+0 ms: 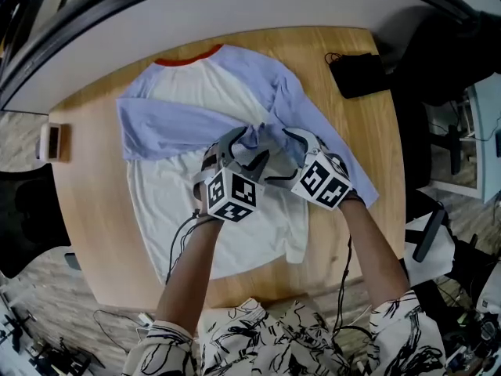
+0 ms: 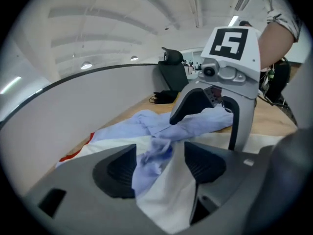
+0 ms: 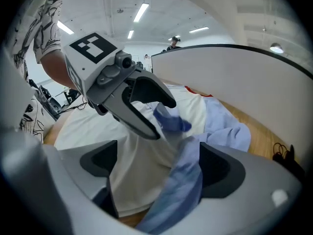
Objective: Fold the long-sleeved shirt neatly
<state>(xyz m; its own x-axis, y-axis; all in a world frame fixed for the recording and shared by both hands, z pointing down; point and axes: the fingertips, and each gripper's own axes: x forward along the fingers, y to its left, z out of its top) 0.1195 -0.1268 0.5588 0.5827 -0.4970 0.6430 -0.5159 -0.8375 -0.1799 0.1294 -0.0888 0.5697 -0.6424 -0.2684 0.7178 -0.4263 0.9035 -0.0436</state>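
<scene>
**A:** Where is our long-sleeved shirt now?

**B:** It lies flat on the round desk, with the red neck band on the far side from us. One blue sleeve is laid across the chest. Its end is bunched up in the middle, right where our two tools meet

**A:** Why are both of them there?

**B:** We think the sleeve end goes there so it rests on the white part and does not stick out at the side. That makes the shirt narrower for the next fold

**A:** What about our left hand-held gripper?

**B:** Its jaws stand about half apart. The crumpled blue cuff sits between them and brushes one pad, but the pads do not pinch it. It lies loose

**A:** And our right hand-held gripper?

**B:** Its jaws are wide apart too. White cloth lies under the gap, and a strip of blue cloth rests against one pad. Nothing is squeezed there

**A:** So what is left to do?

**B:** We guess the cuff needs smoothing, because it is a lump. The second sleeve runs down the shirt's edge and is not folded in yet
</scene>
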